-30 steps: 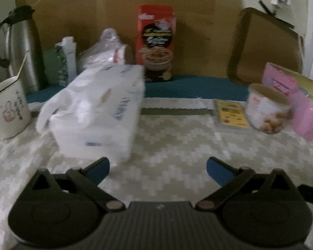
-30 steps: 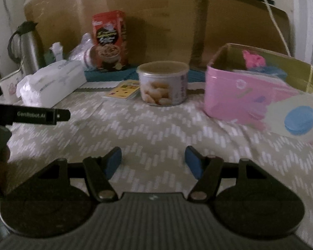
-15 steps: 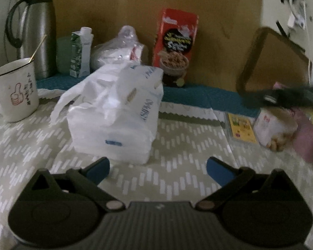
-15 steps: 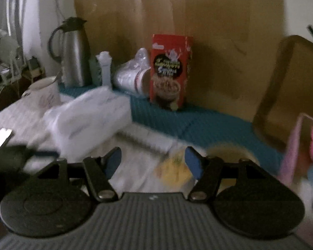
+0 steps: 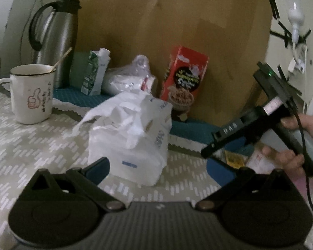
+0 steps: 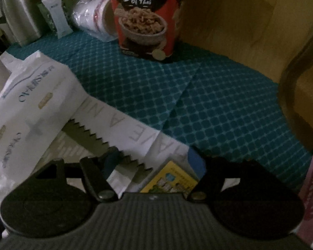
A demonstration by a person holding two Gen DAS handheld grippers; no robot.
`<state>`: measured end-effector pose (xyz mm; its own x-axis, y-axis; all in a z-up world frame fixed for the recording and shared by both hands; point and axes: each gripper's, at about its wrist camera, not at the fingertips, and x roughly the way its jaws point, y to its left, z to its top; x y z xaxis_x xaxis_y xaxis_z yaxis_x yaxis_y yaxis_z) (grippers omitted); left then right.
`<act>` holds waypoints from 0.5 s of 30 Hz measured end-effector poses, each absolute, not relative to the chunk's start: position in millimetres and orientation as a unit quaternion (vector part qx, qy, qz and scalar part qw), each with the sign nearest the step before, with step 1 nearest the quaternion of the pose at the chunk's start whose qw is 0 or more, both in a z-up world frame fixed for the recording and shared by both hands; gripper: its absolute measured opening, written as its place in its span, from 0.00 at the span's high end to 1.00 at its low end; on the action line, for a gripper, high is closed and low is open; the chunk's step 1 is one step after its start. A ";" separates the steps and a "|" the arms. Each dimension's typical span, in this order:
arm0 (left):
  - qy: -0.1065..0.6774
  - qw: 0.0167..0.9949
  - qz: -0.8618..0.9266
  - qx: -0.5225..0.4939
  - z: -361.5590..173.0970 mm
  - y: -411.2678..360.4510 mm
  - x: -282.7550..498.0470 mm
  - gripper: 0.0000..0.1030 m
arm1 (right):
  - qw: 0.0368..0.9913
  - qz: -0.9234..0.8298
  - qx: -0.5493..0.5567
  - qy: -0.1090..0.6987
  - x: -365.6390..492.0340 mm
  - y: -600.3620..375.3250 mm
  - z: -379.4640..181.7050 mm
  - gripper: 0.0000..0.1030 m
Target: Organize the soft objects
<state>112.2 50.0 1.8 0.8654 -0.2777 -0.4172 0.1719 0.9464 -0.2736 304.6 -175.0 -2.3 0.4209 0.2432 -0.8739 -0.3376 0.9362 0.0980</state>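
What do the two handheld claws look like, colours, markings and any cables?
Both are black, with a ribbed grey body, round side housings and blue finger pads. From the left view, the right claw shows white lettering, a green light and a black cable trailing down past the hand.

A white plastic-wrapped pack of tissues (image 5: 133, 137) lies on the pale zigzag-patterned tablecloth (image 5: 31, 145), its long side running away toward the far teal mat; faint blue lettering and a small blue label mark the wrapper; the near top is torn open, crumpled white plastic and tissue spilling up and to the left; from the right wrist view the pack (image 6: 29, 104) fills the left edge.
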 end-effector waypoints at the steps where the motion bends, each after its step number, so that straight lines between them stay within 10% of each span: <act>1: 0.227 0.960 -0.115 -0.120 1.7 52.1 111.1 0.00 | 0.838 0.177 -0.045 0.514 300.8 -174.3 -1.4 0.27; 15: 0.210 0.955 -0.081 -0.192 1.0 80.9 113.6 0.00 | 0.825 0.284 -0.115 0.476 188.4 -153.9 7.2 0.26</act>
